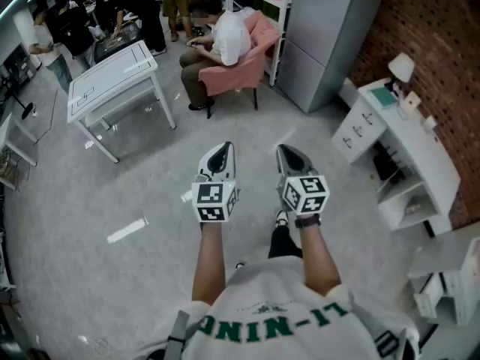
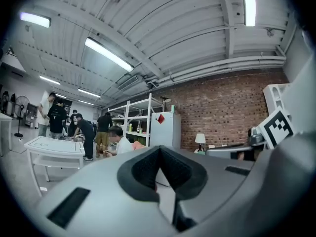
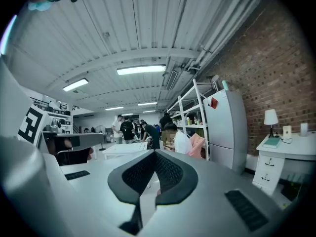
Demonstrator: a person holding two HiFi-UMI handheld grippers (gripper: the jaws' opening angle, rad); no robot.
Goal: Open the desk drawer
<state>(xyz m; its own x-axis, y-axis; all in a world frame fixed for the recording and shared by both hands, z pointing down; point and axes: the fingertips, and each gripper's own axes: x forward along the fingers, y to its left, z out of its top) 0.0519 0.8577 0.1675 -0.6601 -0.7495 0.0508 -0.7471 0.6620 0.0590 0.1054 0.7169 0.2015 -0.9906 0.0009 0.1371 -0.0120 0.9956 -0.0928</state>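
Glossy grey floor (image 1: 90,193), brick wall (image 1: 435,36), white table (image 1: 112,70), pink armchair (image 1: 240,73), grey refrigerator (image 1: 330,36), ceiling strip lights (image 2: 108,55).

In the head view the desk (image 1: 420,148) stands at the right, and its drawers (image 1: 358,130) are too small for their handles to be made out. A white piece of furniture (image 1: 450,280) at the lower right, perhaps a cabinet, is cut off by the edge. The right gripper view loses the desk at its dark rim. The left gripper (image 2: 159,149) and right gripper (image 3: 154,154) hide most of the floor behind their grey bodies. Things on the shelves (image 3: 195,122) are too small to tell.
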